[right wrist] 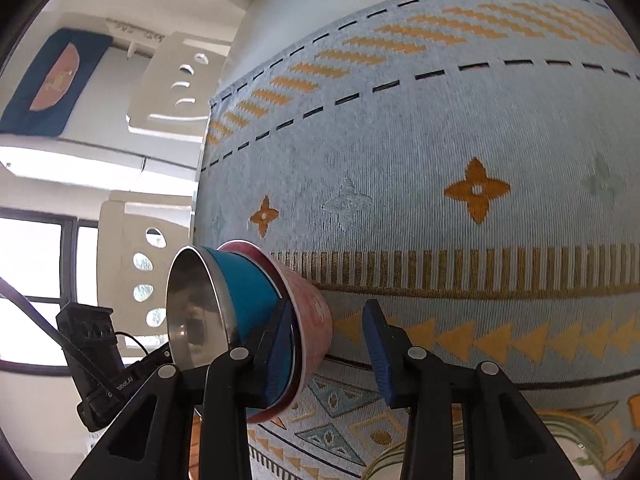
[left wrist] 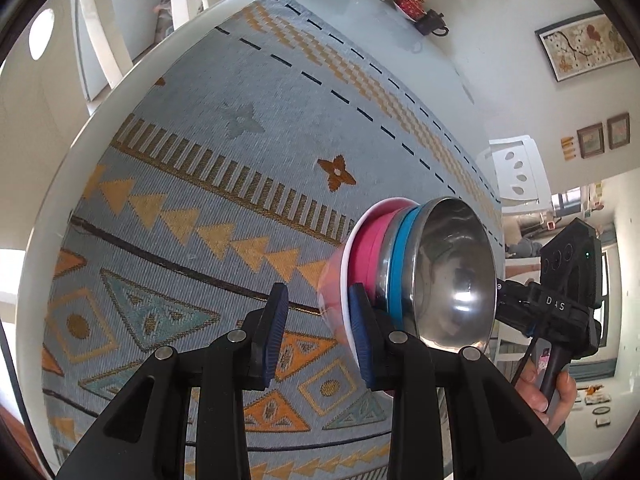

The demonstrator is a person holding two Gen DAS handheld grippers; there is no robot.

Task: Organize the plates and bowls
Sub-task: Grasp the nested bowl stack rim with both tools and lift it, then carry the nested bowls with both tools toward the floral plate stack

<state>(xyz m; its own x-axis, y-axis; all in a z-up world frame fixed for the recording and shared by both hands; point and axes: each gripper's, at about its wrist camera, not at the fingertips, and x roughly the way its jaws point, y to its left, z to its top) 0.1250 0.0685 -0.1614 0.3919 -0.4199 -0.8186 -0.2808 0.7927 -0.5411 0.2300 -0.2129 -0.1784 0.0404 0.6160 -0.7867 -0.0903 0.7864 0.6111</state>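
Woven tablecloth (left wrist: 240, 184) covers the white table (left wrist: 380, 12); both jaws spread beside stacked bowls (left wrist: 420, 264).

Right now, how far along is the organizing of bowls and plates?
Done: the bowls sit nested in one stack on the tablecloth. In hand: nothing; left gripper and right gripper are open beside the stack. Left: no plates are visible, so unclear.

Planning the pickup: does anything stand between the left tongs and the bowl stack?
Nothing visible does. The bowl stack sits right beside the right finger of the left tongs, on the tablecloth. The right tongs flank its other side.
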